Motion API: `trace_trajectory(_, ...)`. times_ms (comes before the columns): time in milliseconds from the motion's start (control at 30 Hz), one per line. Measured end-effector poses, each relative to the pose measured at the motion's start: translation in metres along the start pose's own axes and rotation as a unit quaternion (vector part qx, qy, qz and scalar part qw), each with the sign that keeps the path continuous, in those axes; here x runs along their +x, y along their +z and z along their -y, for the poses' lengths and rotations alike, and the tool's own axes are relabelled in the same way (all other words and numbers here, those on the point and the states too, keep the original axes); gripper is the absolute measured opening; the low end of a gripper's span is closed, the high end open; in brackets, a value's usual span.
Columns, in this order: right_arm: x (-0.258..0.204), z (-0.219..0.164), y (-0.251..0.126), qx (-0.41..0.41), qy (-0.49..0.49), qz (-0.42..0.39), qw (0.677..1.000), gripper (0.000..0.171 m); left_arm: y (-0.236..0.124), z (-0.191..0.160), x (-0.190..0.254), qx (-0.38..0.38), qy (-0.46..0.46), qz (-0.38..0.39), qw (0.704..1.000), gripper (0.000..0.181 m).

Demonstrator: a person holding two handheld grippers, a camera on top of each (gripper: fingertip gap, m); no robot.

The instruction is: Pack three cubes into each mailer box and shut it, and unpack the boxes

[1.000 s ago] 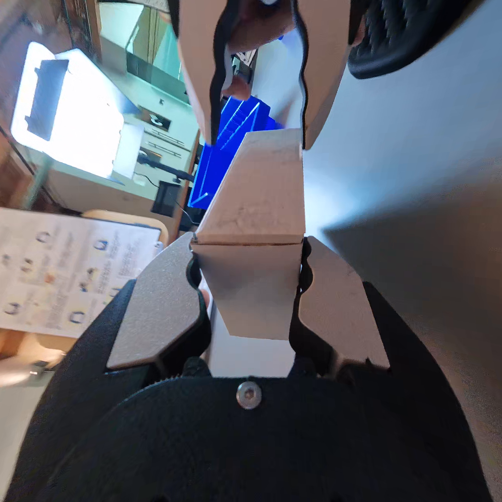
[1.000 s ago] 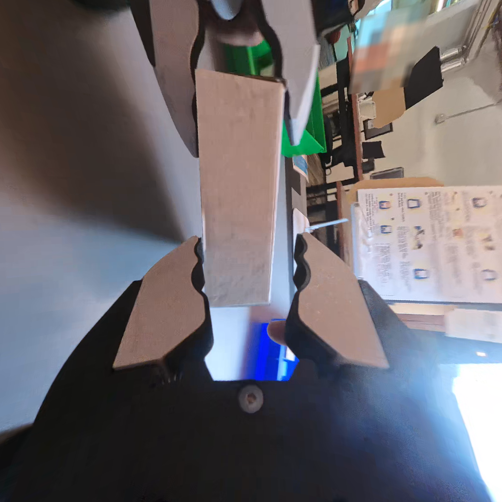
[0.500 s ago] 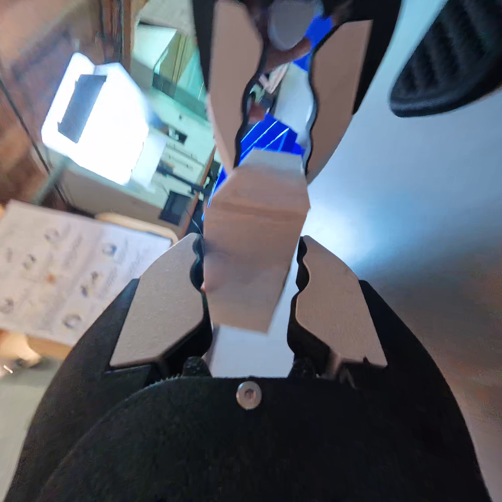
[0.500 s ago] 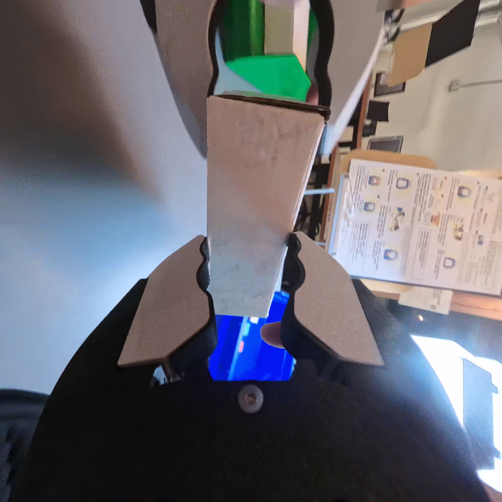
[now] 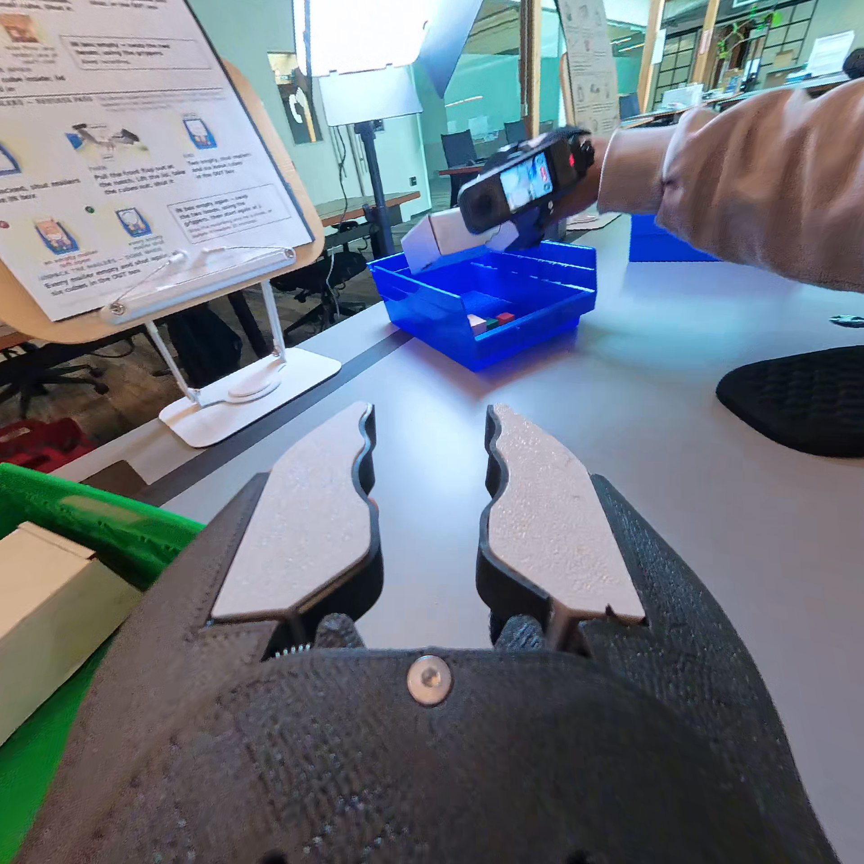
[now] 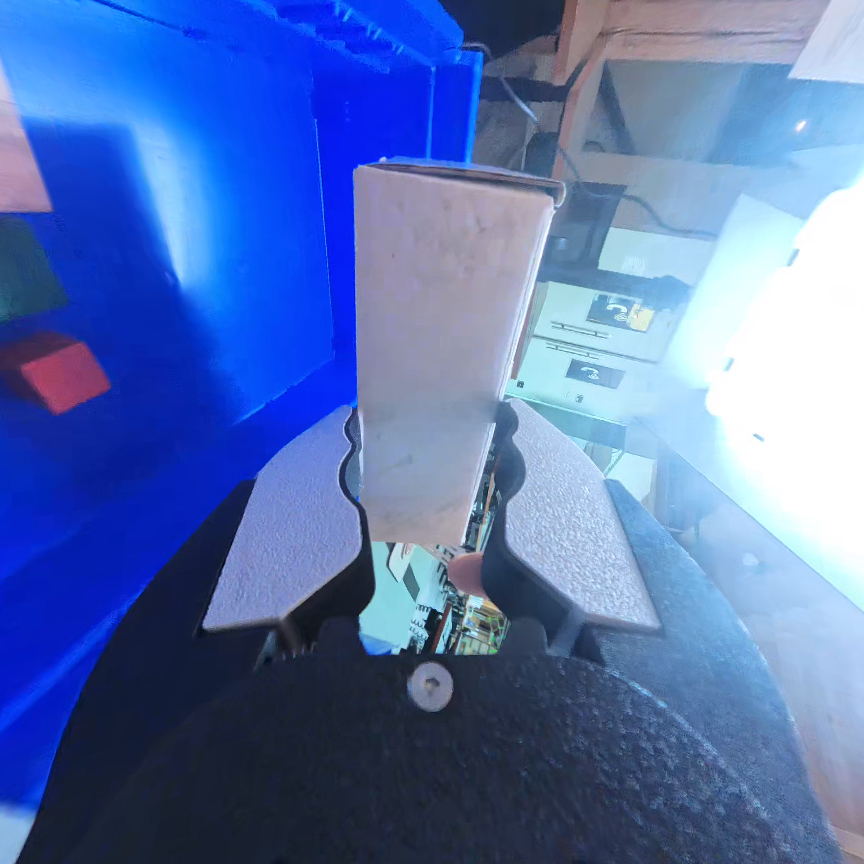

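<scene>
My left gripper (image 5: 428,416) is open and empty, low over the grey table (image 5: 608,467). My right gripper (image 6: 428,414) is shut on a closed white mailer box (image 6: 444,336). In the left wrist view a sleeved arm holds the right gripper (image 5: 491,234) with that box (image 5: 435,236) tilted just above the far left corner of a blue bin (image 5: 421,304). A pink cube (image 5: 477,323), a green cube (image 5: 492,322) and a red cube (image 5: 506,318) lie in the bin. The right wrist view shows the bin's wall (image 6: 234,210) and the red cube (image 6: 65,376) close on the left.
A green bin (image 5: 103,519) with a white mailer box (image 5: 42,594) in it sits at my near left. An instruction sheet on a stand (image 5: 140,154) is at the table's left edge. A black mat (image 5: 795,402) lies at right. A second blue bin (image 5: 664,243) stands behind. Some 45 centimeters of space lies between my two pairs of fingers. The red cube (image 6: 65,376) lies around 10 centimeters away from my right fingertips.
Both grippers held the box before. My left gripper has let go and drawn back near the green bin. My right gripper has carried the box over the blue bin.
</scene>
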State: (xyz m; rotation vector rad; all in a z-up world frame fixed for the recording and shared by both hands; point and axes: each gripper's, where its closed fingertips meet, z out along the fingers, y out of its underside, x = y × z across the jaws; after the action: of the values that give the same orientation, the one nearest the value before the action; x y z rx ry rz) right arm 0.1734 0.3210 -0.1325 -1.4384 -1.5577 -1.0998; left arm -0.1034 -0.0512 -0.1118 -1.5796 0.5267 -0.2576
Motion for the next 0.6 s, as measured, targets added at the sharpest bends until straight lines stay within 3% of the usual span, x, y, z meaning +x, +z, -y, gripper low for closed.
trace_trajectory(133,-0.031,0.018,0.045,-0.002,-0.018,0.009,1.000,0.056,0.001,-0.007,-0.009,-0.006,-0.009,0.010,1.000,0.043)
trace_trajectory(267,-0.062,0.035,0.066,0.028,-0.024,0.035,0.999,0.056,0.001,-0.015,-0.013,-0.015,-0.013,0.010,1.000,0.042)
trace_trajectory(467,-0.086,0.044,0.053,0.061,0.042,0.203,0.976,0.067,0.006,-0.026,-0.016,-0.032,-0.030,0.003,0.999,0.042)
trace_trajectory(600,-0.068,0.056,0.045,0.106,0.128,0.247,0.955,0.052,0.007,-0.028,-0.014,-0.036,-0.029,0.001,0.999,0.042)
